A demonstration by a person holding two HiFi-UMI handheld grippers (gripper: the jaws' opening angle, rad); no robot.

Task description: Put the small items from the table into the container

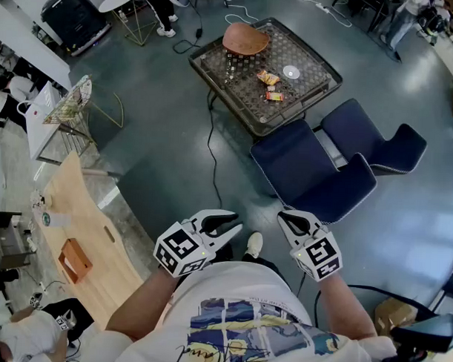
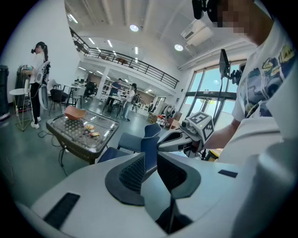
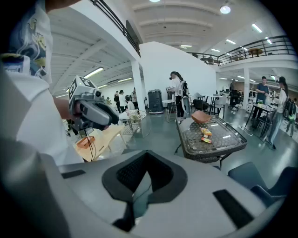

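A dark wicker table (image 1: 319, 87) with a glass top stands well ahead of me. On it sit a brown bowl (image 1: 245, 40), two small snack packets (image 1: 269, 78) (image 1: 274, 96) and a small white round item (image 1: 291, 72). Both grippers hang close to my body, far from the table. My left gripper (image 1: 226, 228) is open, with a gap between its pads and nothing in it (image 2: 150, 155). My right gripper (image 1: 287, 218) is shut and empty, its pad tips meeting (image 3: 146, 155). The bowl (image 3: 201, 116) and packets (image 3: 205, 133) also show in the right gripper view, and the bowl (image 2: 74, 112) in the left gripper view.
Two dark blue chairs (image 1: 308, 172) (image 1: 376, 141) stand between me and the table. A light wooden table (image 1: 84, 231) is at my left, with a wire side stand (image 1: 70, 103) beyond it. A black cable (image 1: 210, 150) runs over the grey floor. People stand in the background (image 2: 37, 79).
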